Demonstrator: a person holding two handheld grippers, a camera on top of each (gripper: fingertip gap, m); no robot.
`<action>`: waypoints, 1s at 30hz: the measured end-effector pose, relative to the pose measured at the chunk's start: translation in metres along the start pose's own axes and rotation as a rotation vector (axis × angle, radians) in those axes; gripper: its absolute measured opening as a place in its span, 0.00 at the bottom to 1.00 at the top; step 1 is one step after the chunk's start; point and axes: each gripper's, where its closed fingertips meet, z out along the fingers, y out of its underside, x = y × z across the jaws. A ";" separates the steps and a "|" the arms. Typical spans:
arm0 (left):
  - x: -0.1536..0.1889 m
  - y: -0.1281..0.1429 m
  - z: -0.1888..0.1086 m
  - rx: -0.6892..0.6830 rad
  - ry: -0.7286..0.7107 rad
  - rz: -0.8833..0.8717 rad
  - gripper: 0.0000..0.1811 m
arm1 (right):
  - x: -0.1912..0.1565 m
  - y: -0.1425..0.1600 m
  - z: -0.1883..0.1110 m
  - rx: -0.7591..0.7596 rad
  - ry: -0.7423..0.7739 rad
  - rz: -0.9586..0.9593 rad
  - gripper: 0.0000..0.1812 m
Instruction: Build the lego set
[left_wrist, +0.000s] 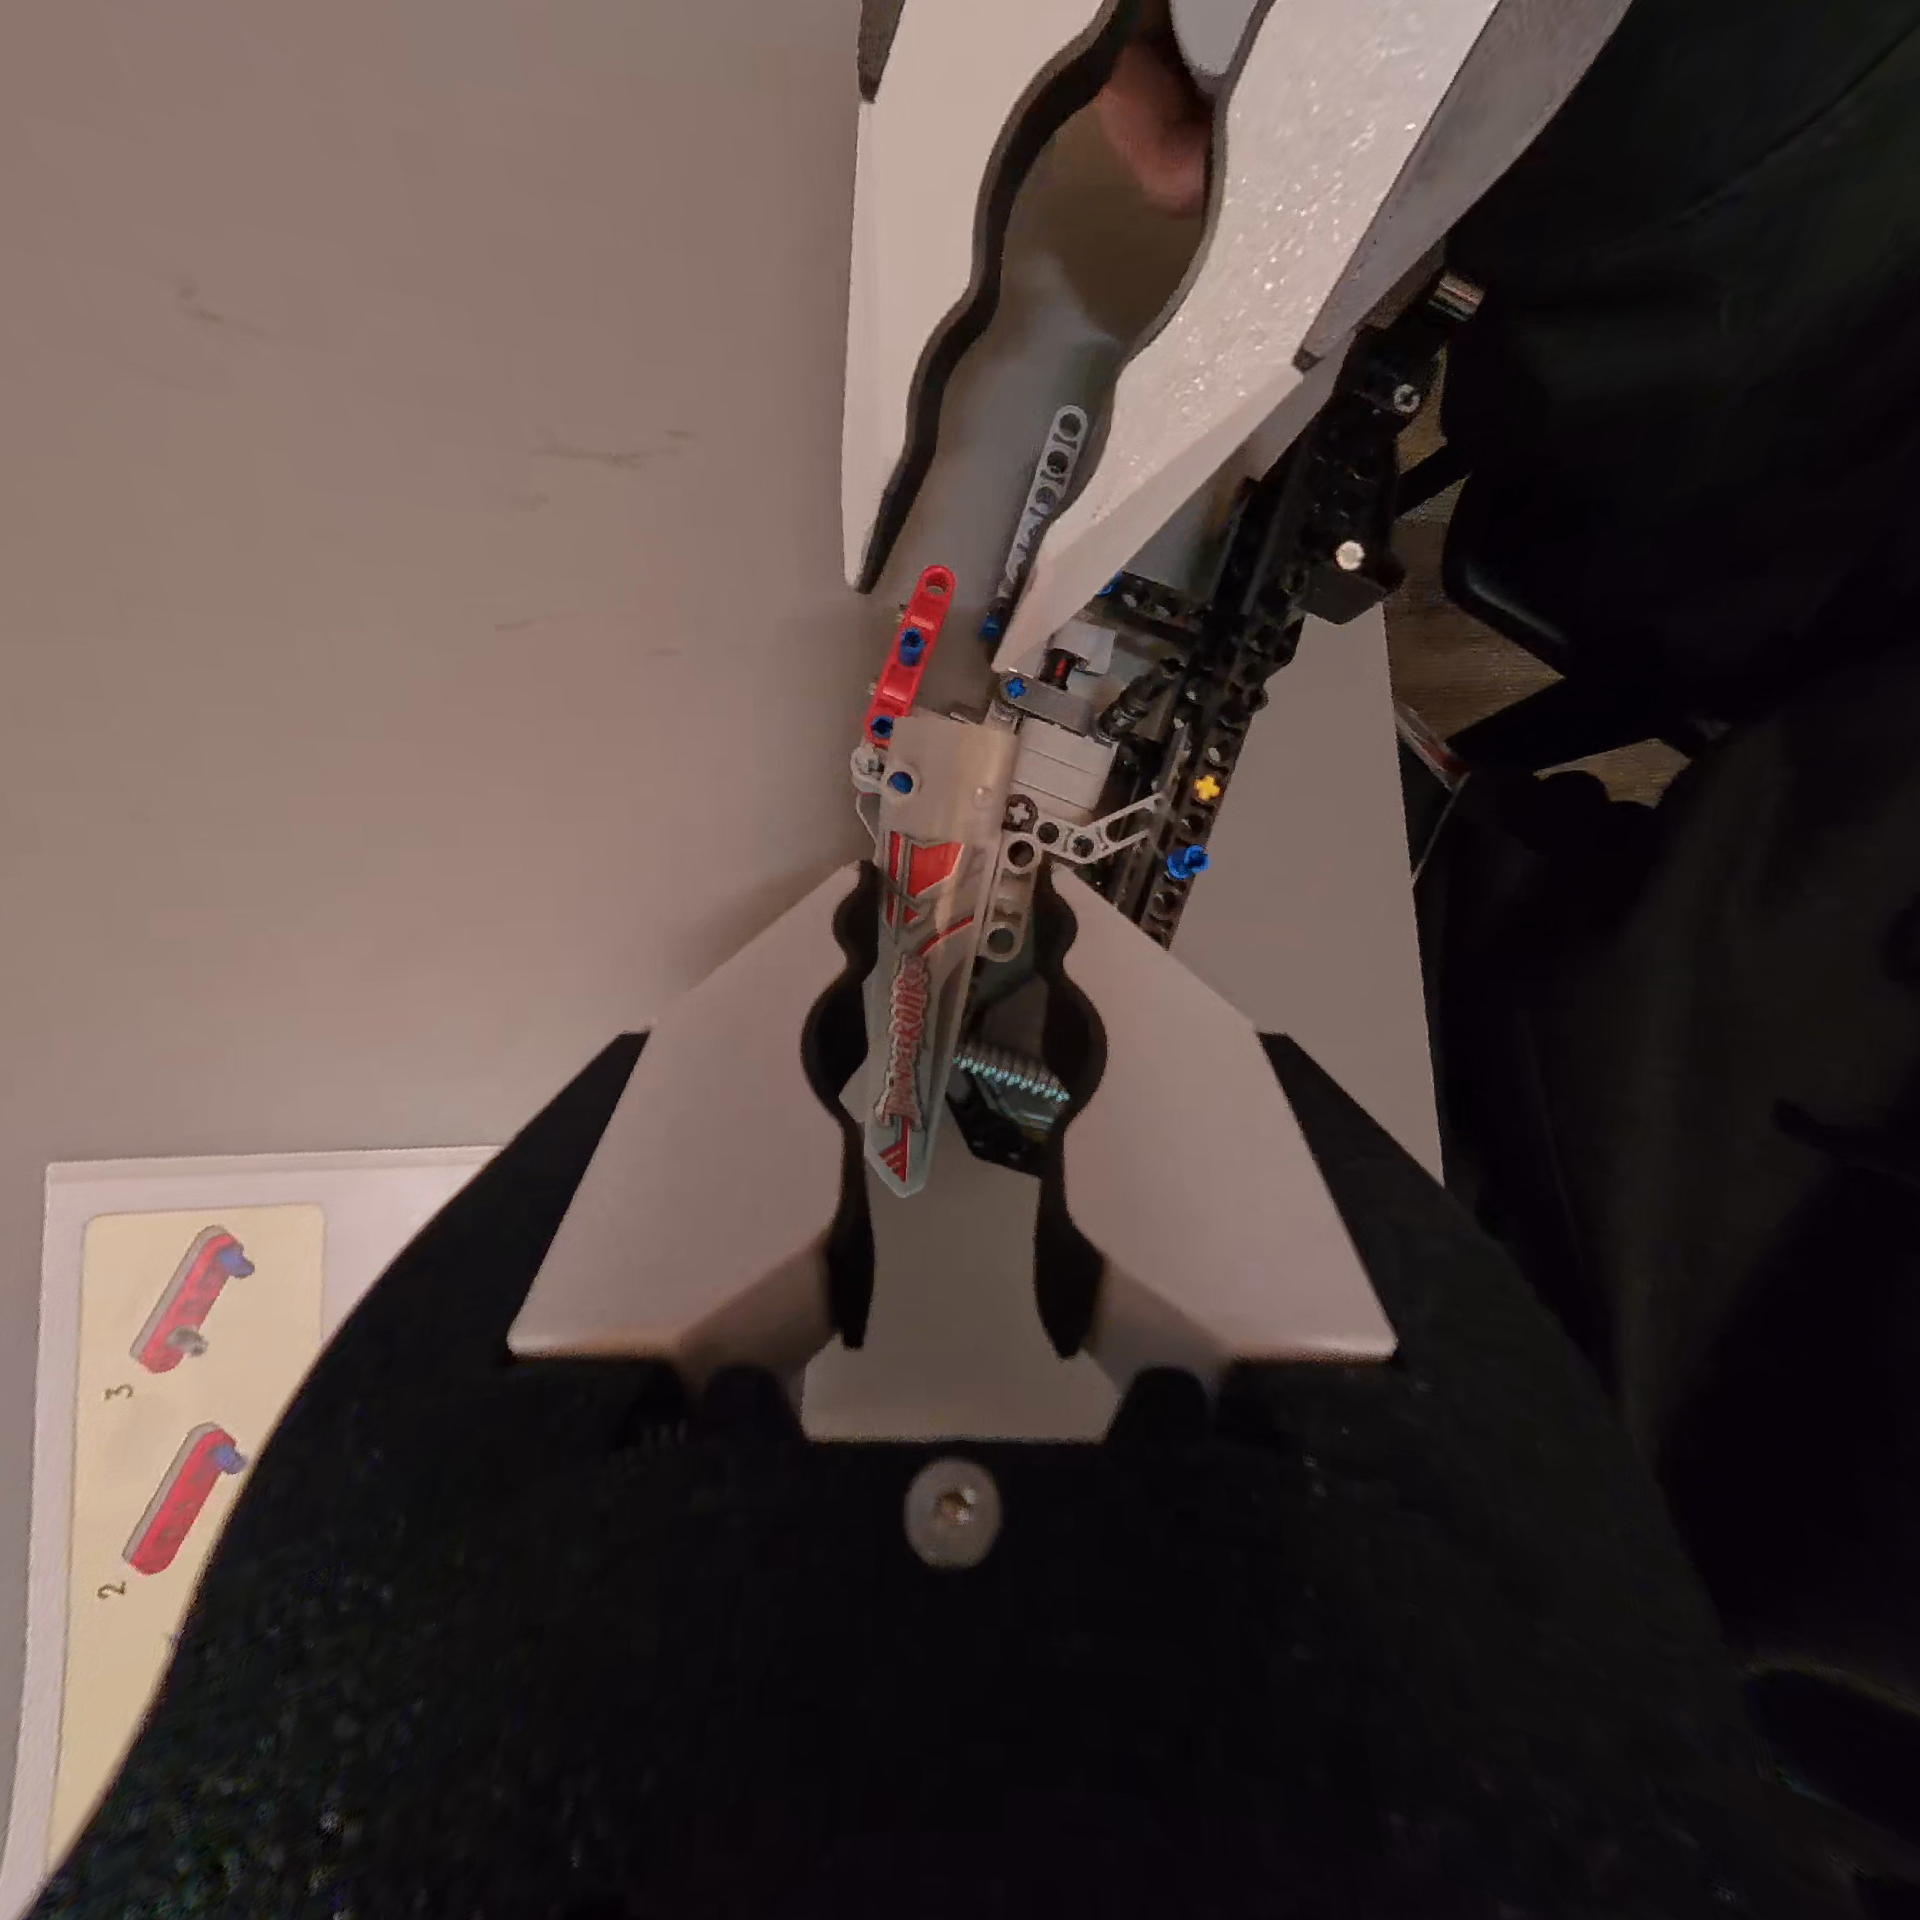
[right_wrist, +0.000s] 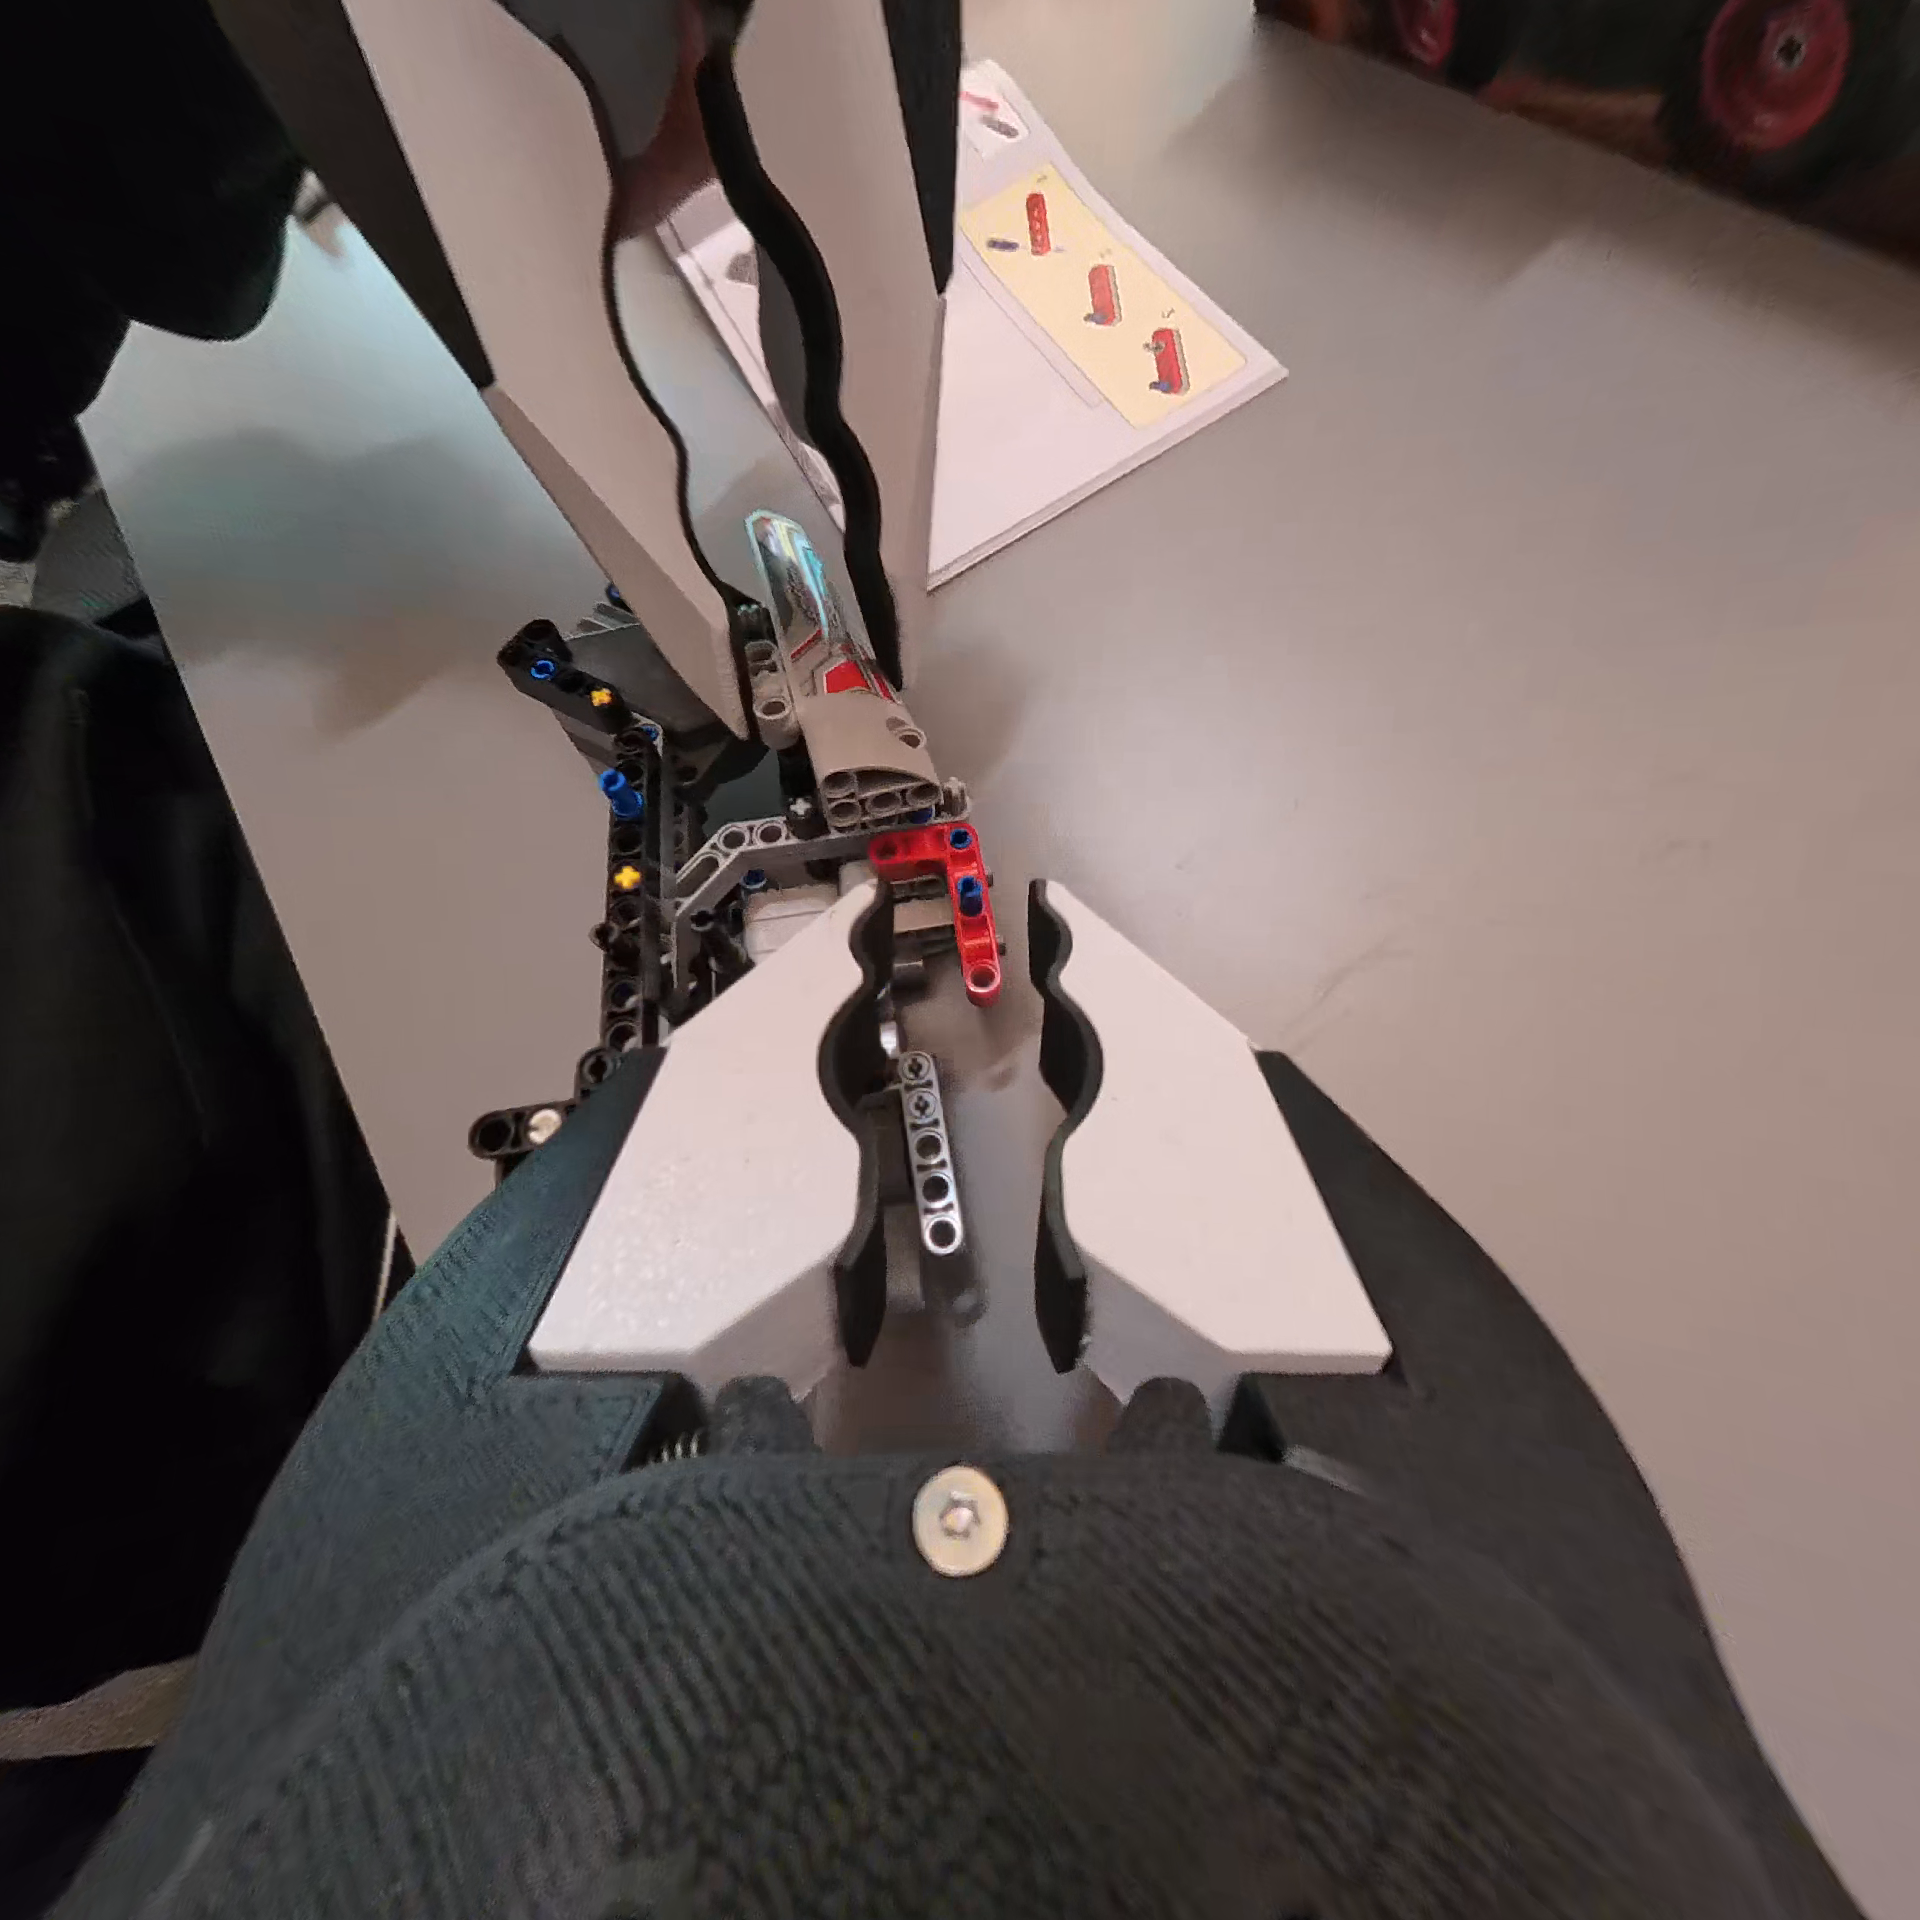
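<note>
A partly built lego model (left_wrist: 1060, 769) with a black beam frame (right_wrist: 629, 935) is held above the grey table (left_wrist: 416, 520). My left gripper (left_wrist: 961, 904) is shut on the model's end, over its grey panel with red decal (left_wrist: 920, 997). In the right wrist view the left gripper (right_wrist: 810, 701) comes down from the top onto that panel (right_wrist: 821, 644). My right gripper (right_wrist: 961, 904) is partly open around the model's other end. A red L-shaped beam (right_wrist: 961, 894) and a thin grey beam (right_wrist: 930, 1153) lie between its jaws; the right pad (right_wrist: 1060, 1039) stands apart from them.
An instruction sheet (right_wrist: 1101, 291) lies on the table beyond the model and also shows in the left wrist view (left_wrist: 208, 1403). Red-hubbed wheels (right_wrist: 1766, 73) sit at the far right. The person's dark clothing (left_wrist: 1683, 935) is close beside the model. One gripper's finger ends stand about 5 cm off the other's.
</note>
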 end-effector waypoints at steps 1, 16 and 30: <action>0.000 0.000 0.000 0.002 0.004 -0.008 0.15 | 0.000 0.002 0.002 -0.010 -0.007 0.021 0.12; 0.012 -0.001 0.000 0.080 0.194 -0.034 0.15 | -0.008 0.009 -0.003 0.001 -0.119 0.114 0.11; 0.022 -0.013 -0.021 0.267 0.493 -0.279 0.15 | -0.013 -0.020 -0.016 0.149 -0.132 0.088 0.09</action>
